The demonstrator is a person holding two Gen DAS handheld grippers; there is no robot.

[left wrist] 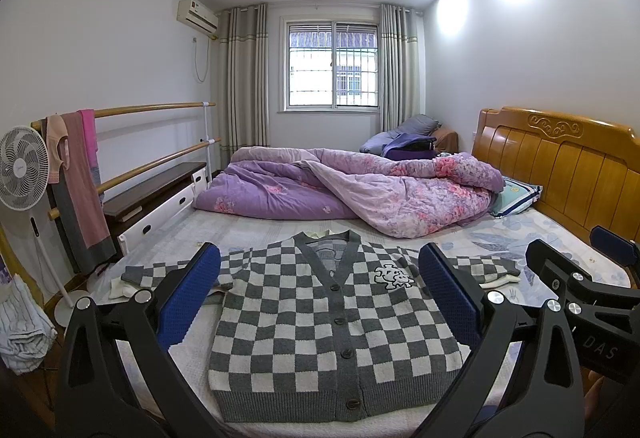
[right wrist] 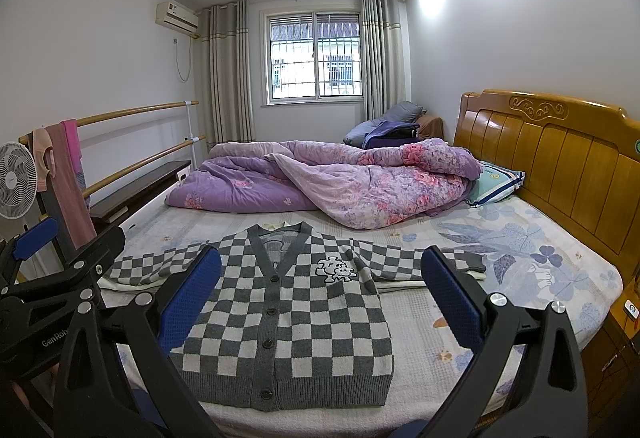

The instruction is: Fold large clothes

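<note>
A grey-and-white checkered cardigan (left wrist: 320, 338) (right wrist: 296, 326) lies flat and buttoned on the bed, sleeves spread out to both sides, collar toward the quilt. My left gripper (left wrist: 320, 302) hangs open above its body, blue pads wide apart and empty. My right gripper (right wrist: 320, 294) is open too, above the cardigan's right half, holding nothing. The right gripper (left wrist: 576, 258) also shows at the right edge of the left wrist view. In the right wrist view the left gripper (right wrist: 72, 250) sits at the left edge.
A rumpled purple floral quilt (left wrist: 360, 190) (right wrist: 340, 182) fills the far half of the bed. The wooden headboard (right wrist: 560, 166) stands on the right with a pillow (right wrist: 496, 182) by it. A fan (left wrist: 24, 174), a rail with hung clothes (left wrist: 80, 178) and a dresser (left wrist: 160, 198) line the left side.
</note>
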